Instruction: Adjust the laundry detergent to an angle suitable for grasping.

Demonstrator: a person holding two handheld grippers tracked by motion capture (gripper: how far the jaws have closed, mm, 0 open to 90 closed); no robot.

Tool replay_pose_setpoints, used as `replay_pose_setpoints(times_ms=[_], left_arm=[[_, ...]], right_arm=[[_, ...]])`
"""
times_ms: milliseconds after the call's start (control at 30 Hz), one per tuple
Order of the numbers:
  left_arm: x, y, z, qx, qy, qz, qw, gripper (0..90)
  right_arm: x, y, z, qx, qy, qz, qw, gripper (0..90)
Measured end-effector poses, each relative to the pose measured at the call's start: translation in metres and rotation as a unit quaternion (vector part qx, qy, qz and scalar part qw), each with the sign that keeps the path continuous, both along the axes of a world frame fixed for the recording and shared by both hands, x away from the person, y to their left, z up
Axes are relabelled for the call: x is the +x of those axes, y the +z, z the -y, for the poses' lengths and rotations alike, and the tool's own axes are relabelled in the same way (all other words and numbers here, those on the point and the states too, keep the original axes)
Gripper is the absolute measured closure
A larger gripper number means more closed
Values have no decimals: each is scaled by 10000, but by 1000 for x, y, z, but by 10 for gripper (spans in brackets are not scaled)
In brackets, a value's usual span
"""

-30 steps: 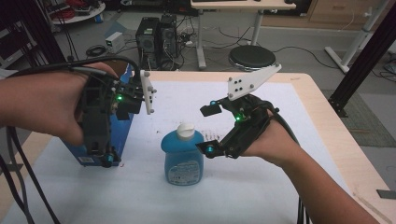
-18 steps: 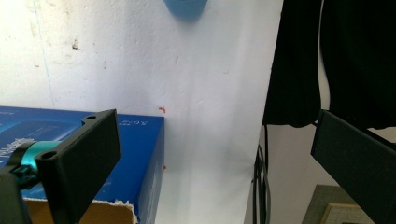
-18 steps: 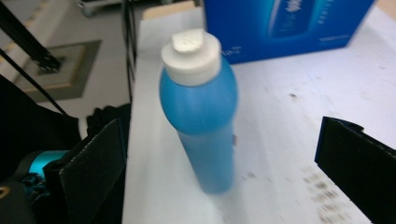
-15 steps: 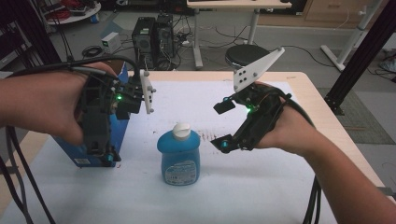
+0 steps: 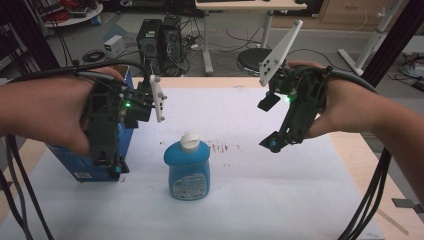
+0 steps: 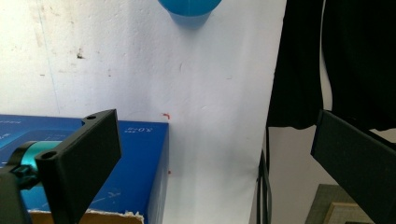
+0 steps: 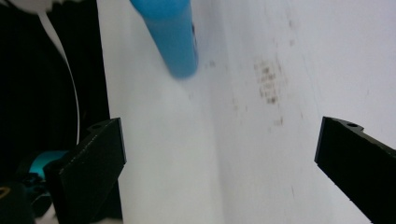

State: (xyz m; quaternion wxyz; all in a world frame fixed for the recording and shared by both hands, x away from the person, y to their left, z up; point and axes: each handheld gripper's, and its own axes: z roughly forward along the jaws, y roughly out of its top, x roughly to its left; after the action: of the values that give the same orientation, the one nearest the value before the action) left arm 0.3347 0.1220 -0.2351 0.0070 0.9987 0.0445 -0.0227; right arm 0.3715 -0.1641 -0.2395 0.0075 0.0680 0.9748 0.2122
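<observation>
A blue bottle (image 5: pixel 187 170) with a white cap (image 5: pixel 190 141) stands upright in the middle of the white sheet, touched by nothing. My left gripper (image 5: pixel 127 140) hovers over a blue box (image 5: pixel 80 167) at the left, jaws wide open and empty. The left gripper view (image 6: pixel 212 140) looks down on the box's corner (image 6: pixel 140 158), with the bottle (image 6: pixel 189 8) at the top edge. To the right of the bottle, my right gripper (image 5: pixel 272 122) is raised, also open and empty. In the right gripper view (image 7: pixel 219 135) the bottle (image 7: pixel 170 37) sits well ahead of the jaws.
The white sheet (image 5: pixel 260 200) covers a wooden table (image 5: pixel 370 170) and carries brown stains (image 5: pixel 222 147) beside the bottle. Cables trail from both hands off the front edge. Desks, a computer tower (image 5: pixel 160 42) and a stool stand on the floor behind the table.
My right gripper has pulled away from beside the bottle's cap, going right and up. The bottle stays standing. The left gripper has held still over the box.
</observation>
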Motion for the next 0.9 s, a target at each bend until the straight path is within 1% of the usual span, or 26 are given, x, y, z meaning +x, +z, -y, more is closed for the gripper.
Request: replay_pose_setpoints(times_ms=[67,133,167,267,333,367,433,467,533,567,600,633,667,700,733,767,800,867,900], left_arm=[[1,0,1,20,17,-9,10000,17],[3,1,1,18,10,-2,10000,18],[3,1,2,33,9,-12,10000,17],[5,2,4,42,11,-13,10000,18],[7,2,4,62,-7,-12,10000,17],[8,2,4,61,13,-14,10000,17],[10,2,4,60,20,-5,10000,18],[10,2,4,74,36,-12,10000,17],[11,1,4,76,29,-15,10000,17],[12,1,4,55,59,-18,10000,18],[13,1,4,63,42,-20,10000,17],[13,1,4,63,42,-20,10000,17],[14,1,4,76,50,-29,10000,17],[14,1,4,76,50,-29,10000,18],[14,1,4,76,50,-29,10000,18],[16,-1,4,76,52,-36,10000,17],[16,-1,4,74,54,-44,9999,17],[17,-1,4,90,46,-47,9999,18],[17,-1,4,90,46,-47,9999,18]], right_arm=[[1,2,2,-322,-24,-19,9995,9],[3,3,3,-542,-13,-61,9985,10],[4,3,4,-637,-14,-88,9979,10],[7,4,5,-859,-23,-76,9963,11],[10,5,5,-1003,90,-83,9949,11],[10,5,5,-1113,105,-119,9937,11],[11,5,3,-1353,92,-100,9907,11],[12,4,2,-1447,102,-142,9893,12],[13,2,1,-1625,-50,-373,9860,11],[14,1,0,-1679,-85,-442,9848,11],[14,0,0,-1712,-128,-499,9839,12],[14,0,0,-1712,-128,-499,9839,12],[13,1,0,-1496,-74,-571,9871,12],[13,1,0,-1496,-74,-571,9871,12],[13,2,1,-1406,-58,-579,9884,12],[12,6,2,-1220,50,-627,9905,12],[13,9,3,-1206,0,-572,9910,12],[16,11,5,-1265,-105,-425,9910,12],[16,12,7,-1310,-99,-340,9908,12]])
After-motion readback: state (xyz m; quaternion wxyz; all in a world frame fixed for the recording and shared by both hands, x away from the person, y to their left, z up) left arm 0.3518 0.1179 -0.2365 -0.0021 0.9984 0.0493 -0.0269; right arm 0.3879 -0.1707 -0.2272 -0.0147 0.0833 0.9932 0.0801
